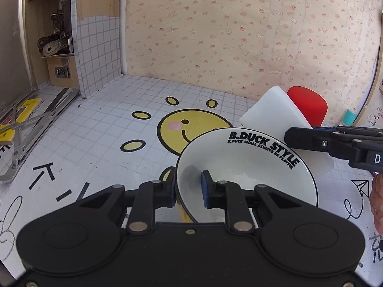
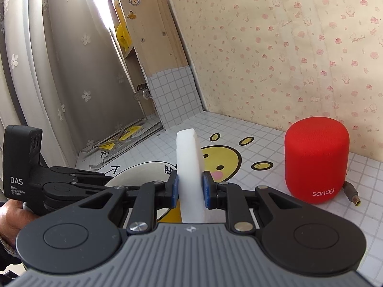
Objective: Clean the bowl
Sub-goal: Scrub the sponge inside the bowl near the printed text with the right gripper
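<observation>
Straddling the bowl's rim, left gripper (sponge beyond).

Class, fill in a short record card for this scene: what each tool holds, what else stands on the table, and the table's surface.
left tool: shut on the rim of the white bowl, tilted
right tool: shut on a white sponge, held edge-on
also on table: red speaker
table: white grid pattern with a yellow smiley

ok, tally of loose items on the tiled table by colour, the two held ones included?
White: 2, bowl, sponge
Red: 1, speaker
Teal: 1, small cup
Yellow: 1, book under a metal stand
Silver: 1, that stand
Total: 6
</observation>
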